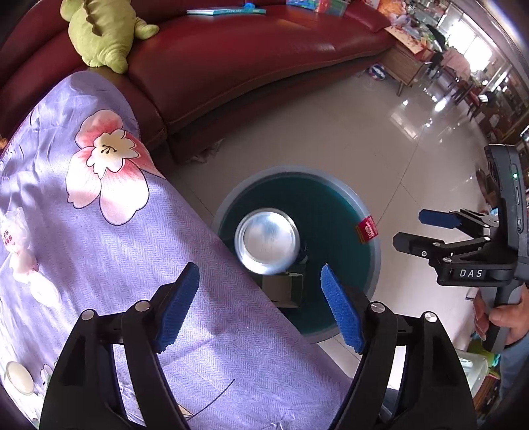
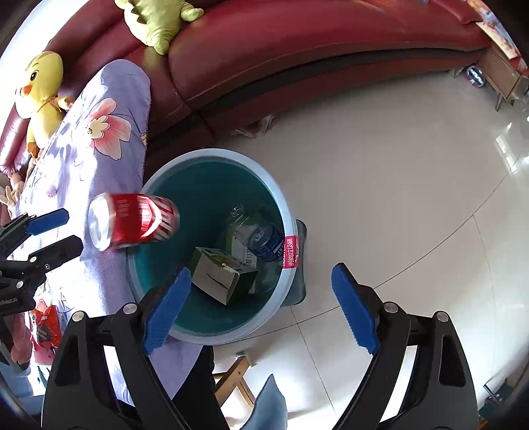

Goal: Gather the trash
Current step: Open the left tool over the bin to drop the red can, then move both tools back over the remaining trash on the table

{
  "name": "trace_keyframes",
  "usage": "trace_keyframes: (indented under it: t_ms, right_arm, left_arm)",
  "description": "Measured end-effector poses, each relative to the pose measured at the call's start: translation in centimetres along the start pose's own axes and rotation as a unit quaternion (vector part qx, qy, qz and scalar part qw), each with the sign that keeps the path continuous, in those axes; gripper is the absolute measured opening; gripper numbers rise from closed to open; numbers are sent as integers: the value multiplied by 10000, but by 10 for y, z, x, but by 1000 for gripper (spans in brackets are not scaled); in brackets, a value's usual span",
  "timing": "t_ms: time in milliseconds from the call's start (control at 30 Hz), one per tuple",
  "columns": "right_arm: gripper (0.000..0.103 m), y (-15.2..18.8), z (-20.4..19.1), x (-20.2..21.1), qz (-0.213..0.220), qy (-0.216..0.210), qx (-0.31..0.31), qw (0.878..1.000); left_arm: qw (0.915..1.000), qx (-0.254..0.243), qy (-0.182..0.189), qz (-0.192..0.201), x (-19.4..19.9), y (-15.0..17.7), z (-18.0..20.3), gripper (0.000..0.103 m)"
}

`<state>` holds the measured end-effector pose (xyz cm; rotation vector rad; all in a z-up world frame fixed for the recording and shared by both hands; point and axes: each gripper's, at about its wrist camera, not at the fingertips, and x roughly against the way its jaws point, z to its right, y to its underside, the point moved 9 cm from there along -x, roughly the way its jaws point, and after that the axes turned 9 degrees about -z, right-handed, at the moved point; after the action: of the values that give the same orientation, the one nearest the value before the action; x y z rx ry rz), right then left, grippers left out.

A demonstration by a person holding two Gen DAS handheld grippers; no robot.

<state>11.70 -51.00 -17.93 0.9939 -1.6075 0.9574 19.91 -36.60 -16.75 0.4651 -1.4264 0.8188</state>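
A red drink can (image 2: pixel 134 221) hangs free in the air over the near rim of the teal trash bin (image 2: pixel 211 155), just beyond my open left gripper (image 2: pixel 54 233). In the left wrist view I see the can's silver end (image 1: pixel 267 240) blurred above the bin (image 1: pixel 372 225), ahead of my open left gripper (image 1: pixel 259 291). My right gripper (image 2: pixel 261 291) is open and empty above the bin's front edge; it also shows in the left wrist view (image 1: pixel 420 231). Inside the bin lie a green carton (image 2: pixel 221 276) and a plastic bottle (image 2: pixel 261 239).
A table under a purple flowered cloth (image 1: pixel 115 264) stands left of the bin. A red leather sofa (image 1: pixel 248 56) curves behind, with a green plush toy (image 1: pixel 99 29) and a yellow duck toy (image 2: pixel 39 96). Red wrappers (image 2: pixel 44 321) lie on the cloth. Glossy tiled floor (image 2: pixel 396 185) lies to the right.
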Motion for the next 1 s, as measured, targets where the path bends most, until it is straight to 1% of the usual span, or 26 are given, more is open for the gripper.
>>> trace_keyframes:
  t_ms: [167, 300, 433, 600, 767, 1000]
  right_arm:
    - [83, 1, -5, 3, -20, 43, 82, 10000]
    - [83, 3, -11, 5, -49, 107, 127, 9998]
    - [83, 7, -19, 5, -144, 198, 170, 9996]
    - [83, 14, -35, 11, -171, 285, 320, 9989]
    - [85, 23, -55, 19, -158, 335, 415, 9985]
    - [85, 39, -96, 27, -120, 301, 656, 9973]
  left_arm:
    - [9999, 71, 112, 15, 2, 6, -3, 79]
    - [9996, 192, 194, 92, 7, 14, -6, 86]
    - [9989, 306, 284, 197, 15, 21, -12, 90]
    - [9982, 402, 378, 237, 23, 36, -20, 91]
    - [9975, 508, 391, 307, 36, 59, -33, 92]
    - [9953, 786, 338, 463, 64, 105, -70, 92]
